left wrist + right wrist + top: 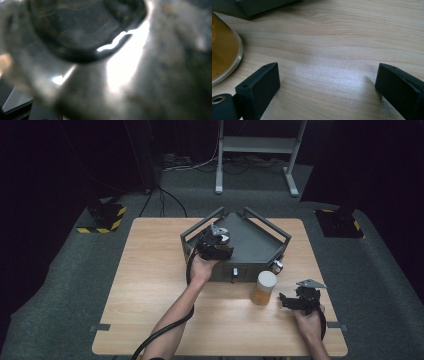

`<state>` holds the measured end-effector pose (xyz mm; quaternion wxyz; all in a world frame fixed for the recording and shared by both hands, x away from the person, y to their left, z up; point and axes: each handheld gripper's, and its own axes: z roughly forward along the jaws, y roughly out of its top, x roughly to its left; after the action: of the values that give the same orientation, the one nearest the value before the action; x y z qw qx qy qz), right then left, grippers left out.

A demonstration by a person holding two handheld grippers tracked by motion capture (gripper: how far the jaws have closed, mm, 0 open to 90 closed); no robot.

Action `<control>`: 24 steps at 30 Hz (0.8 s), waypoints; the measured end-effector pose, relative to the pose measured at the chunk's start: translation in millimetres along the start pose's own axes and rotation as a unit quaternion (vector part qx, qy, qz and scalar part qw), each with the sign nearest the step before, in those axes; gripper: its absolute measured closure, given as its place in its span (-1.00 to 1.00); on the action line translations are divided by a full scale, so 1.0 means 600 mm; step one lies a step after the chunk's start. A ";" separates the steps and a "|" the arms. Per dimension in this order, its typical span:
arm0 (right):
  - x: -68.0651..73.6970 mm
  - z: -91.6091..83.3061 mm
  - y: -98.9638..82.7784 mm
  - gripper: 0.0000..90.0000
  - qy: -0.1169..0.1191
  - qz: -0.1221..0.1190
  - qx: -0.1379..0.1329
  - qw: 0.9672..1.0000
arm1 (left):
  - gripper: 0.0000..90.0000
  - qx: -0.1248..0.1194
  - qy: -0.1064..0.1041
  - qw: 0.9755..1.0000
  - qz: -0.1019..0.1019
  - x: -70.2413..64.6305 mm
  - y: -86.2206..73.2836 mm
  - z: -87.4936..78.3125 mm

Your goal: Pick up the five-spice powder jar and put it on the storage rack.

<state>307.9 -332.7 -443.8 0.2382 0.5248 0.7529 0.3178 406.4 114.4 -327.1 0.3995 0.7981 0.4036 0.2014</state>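
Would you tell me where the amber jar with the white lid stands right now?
In the high view the amber jar stands upright on the wooden table, just in front of the grey tray and left of the right gripper.

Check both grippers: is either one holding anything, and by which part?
The right gripper stands open over the bare table, holding nothing. The left gripper is shut at the grey tray; what it grips cannot be told.

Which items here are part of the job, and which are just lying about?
In the job: left gripper, shut at the grey tray; amber jar; right gripper, jaws open beside the jar.
Lying about: white stand, floor cables, striped floor base.
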 end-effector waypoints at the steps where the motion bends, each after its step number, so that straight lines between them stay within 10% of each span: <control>1: 0.000 0.000 0.000 -0.87 0.000 0.000 0.000 1.000 | -0.31 0.000 0.001 1.000 0.000 -0.001 0.000 0.000; 11: 0.000 0.000 0.000 -0.87 0.000 0.000 0.000 1.000 | -0.33 -0.006 0.001 1.000 -0.010 -0.001 -0.006 0.002; 24: 0.000 0.000 0.000 -0.87 0.000 0.001 0.000 1.000 | -0.84 -0.026 -0.004 0.999 -0.029 0.007 -0.024 -0.008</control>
<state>307.9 -332.6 -443.9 0.2381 0.5254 0.7523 0.3184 399.0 124.8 -335.8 0.4269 0.7762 0.4201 0.1969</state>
